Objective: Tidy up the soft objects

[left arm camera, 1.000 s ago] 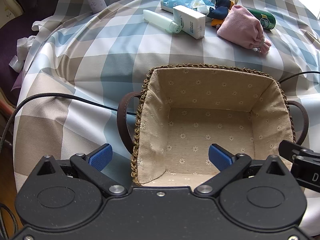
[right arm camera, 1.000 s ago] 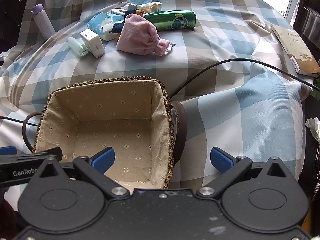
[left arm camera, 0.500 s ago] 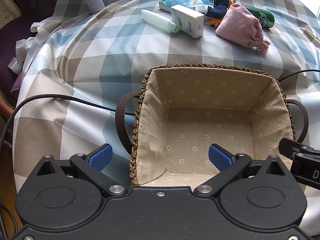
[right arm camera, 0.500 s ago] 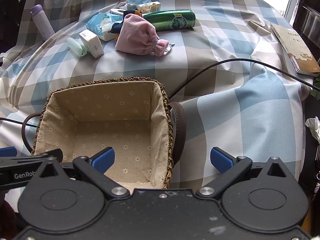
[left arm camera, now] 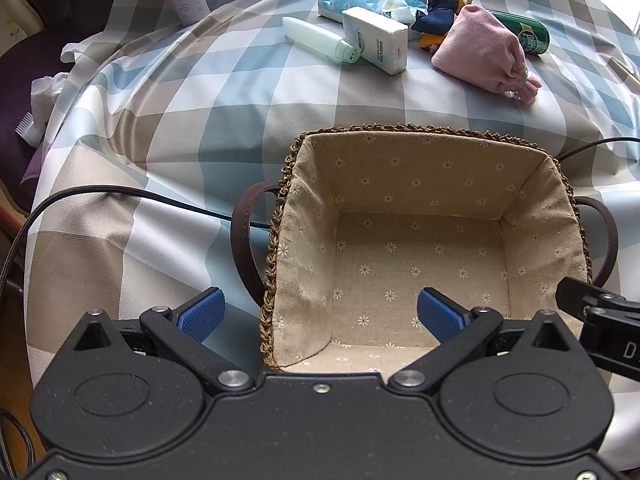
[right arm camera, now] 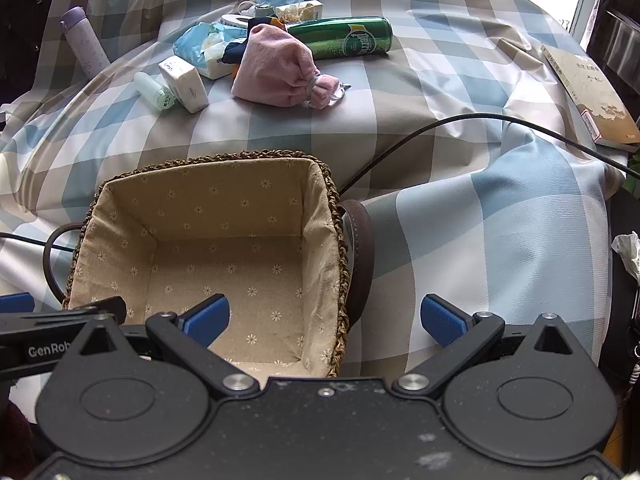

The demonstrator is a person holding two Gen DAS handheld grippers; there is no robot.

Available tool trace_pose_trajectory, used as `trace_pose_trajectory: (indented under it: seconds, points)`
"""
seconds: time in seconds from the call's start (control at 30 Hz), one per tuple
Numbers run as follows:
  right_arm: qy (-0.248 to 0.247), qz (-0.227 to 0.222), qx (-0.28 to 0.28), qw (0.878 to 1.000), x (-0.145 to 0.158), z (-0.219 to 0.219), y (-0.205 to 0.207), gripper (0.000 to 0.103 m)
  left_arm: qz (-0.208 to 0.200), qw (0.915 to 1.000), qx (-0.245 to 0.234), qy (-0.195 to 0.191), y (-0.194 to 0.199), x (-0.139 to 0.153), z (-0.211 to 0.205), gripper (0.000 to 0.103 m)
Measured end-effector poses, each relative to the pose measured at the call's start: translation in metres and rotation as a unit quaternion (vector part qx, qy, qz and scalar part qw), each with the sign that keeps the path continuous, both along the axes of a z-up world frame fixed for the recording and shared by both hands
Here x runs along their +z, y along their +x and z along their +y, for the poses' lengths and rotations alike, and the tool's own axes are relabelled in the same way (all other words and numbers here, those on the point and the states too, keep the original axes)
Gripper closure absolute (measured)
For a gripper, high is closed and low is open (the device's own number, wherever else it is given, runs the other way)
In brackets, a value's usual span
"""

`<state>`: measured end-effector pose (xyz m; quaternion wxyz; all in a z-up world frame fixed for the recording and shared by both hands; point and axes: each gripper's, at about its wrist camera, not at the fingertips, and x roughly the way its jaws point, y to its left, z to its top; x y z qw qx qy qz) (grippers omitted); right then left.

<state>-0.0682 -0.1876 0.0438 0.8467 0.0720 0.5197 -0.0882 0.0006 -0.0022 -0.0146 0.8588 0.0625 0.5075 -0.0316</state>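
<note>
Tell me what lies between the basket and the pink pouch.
Only bare checked tablecloth between basket and pink pouch, per the right wrist view.

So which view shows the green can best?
The right wrist view: the green can lies on its side nearly whole, label readable, only one end behind the pink pouch. In the left wrist view the pouch hides most of the can, leaving just one end.

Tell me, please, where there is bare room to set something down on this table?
Free: the cloth between basket and pink pouch, and right of the basket up to the book, apart from a cable. Crowded: behind the pouch, around the can.
</note>
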Motion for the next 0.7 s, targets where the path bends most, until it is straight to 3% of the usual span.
trace_pose_trajectory:
  seconds: [0.23,0.37,0.7]
  points:
    - [0.000,0.000,0.000,1.000,-0.002,0.001,-0.001,0.001,-0.004,1.0000,0.000,-0.004,-0.001,0.000,0.002,0.004]
    - [-0.005,-0.013,0.006,1.000,0.001,0.001,0.000,0.001,-0.029,0.9995,-0.011,-0.008,0.002,0.009,0.003,0.004]
    - [-0.067,-0.116,0.018,0.991,0.024,-0.006,0.033,0.001,-0.107,0.9939,-0.012,-0.023,0.054,0.043,0.011,0.004]
